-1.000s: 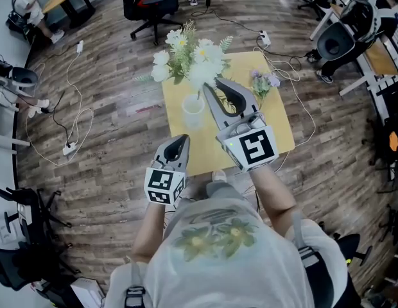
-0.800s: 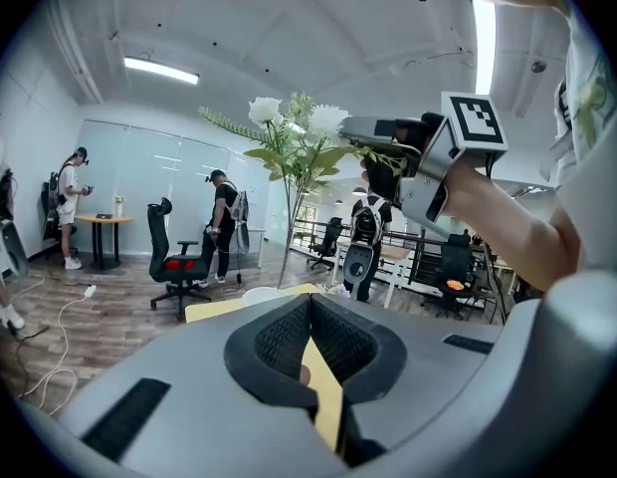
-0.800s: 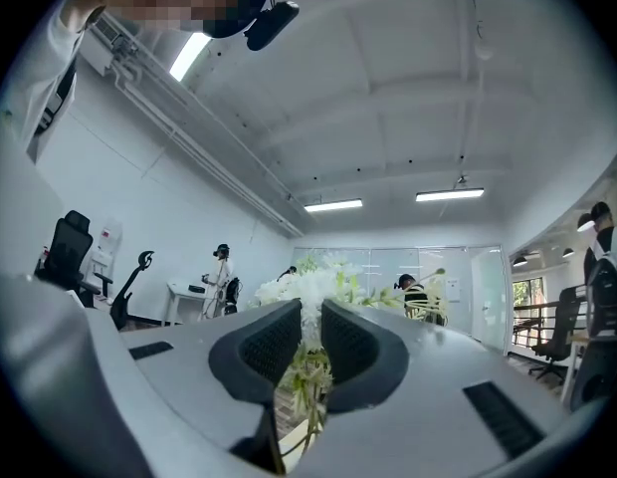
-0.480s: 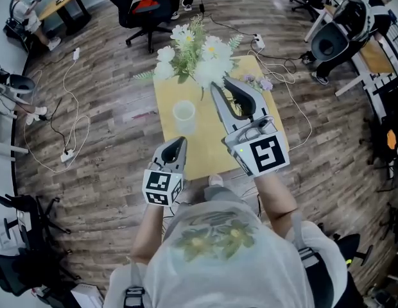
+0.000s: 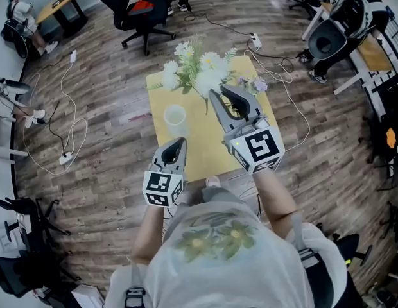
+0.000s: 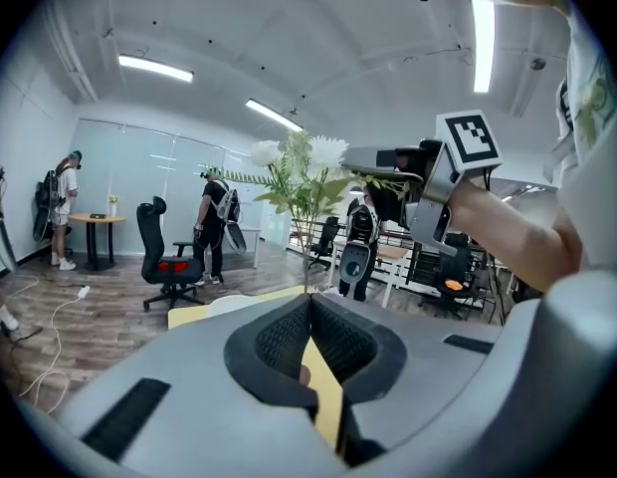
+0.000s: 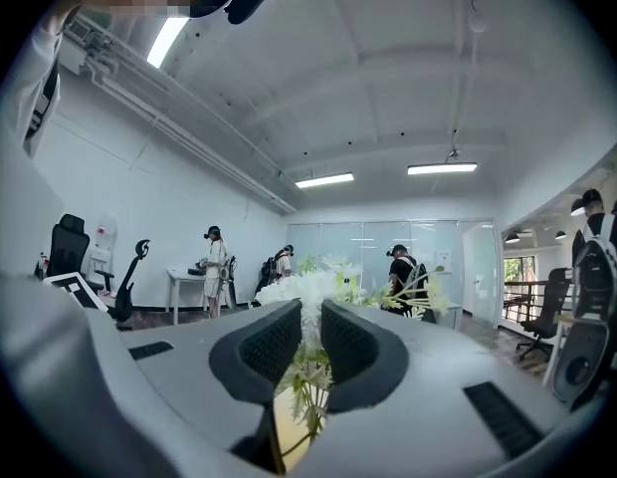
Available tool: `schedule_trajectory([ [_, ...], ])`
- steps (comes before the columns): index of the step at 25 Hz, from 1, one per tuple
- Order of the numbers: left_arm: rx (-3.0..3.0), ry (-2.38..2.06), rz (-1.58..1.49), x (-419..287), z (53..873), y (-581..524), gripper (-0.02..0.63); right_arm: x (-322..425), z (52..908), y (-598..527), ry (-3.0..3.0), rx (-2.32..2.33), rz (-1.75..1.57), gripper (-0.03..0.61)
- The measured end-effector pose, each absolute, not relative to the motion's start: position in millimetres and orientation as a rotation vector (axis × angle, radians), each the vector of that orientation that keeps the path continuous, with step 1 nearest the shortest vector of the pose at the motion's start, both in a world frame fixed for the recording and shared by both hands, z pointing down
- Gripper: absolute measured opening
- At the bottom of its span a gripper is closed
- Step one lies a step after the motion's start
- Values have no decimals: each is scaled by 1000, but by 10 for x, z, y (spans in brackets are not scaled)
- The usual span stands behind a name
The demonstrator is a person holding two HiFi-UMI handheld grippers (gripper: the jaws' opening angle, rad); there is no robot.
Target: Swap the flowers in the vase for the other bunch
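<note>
A bunch of white flowers (image 5: pixel 194 74) hangs over the far part of the yellow table (image 5: pixel 205 146), its stems clamped in my right gripper (image 5: pixel 216 90). In the right gripper view the leafy stems (image 7: pixel 307 371) run between the pads, blossoms above. The clear vase (image 5: pixel 175 115) stands empty left of the bunch, apart from it. A small purple bunch (image 5: pixel 253 84) lies on the table's far right corner. My left gripper (image 5: pixel 178 147) hovers at the near edge, shut with nothing in it; its view shows the jaws (image 6: pixel 308 302) touching and the vase rim (image 6: pixel 234 303) just beyond.
A black office chair (image 5: pixel 138 11) stands beyond the table. Cables (image 5: pixel 64 133) and a power strip (image 5: pixel 253 40) lie on the wooden floor. More chairs and desks (image 5: pixel 340 31) crowd the right side. People stand in the background of both gripper views.
The white bunch has come out of the vase and moved right of it in my right gripper. The table now sits farther from me in the head view.
</note>
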State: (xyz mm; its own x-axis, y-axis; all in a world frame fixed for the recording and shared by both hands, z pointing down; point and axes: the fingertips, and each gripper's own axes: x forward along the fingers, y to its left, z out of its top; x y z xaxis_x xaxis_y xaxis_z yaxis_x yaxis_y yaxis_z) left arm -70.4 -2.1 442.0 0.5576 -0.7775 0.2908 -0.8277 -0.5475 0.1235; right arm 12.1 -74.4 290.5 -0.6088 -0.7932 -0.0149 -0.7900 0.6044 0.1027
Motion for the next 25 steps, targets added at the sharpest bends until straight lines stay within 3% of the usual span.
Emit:
schedule_trajectory([
  [25, 2424, -1347, 320, -30, 4919, -530, 18, 531, 4502, -1659, -2627, 1155, 269, 83],
])
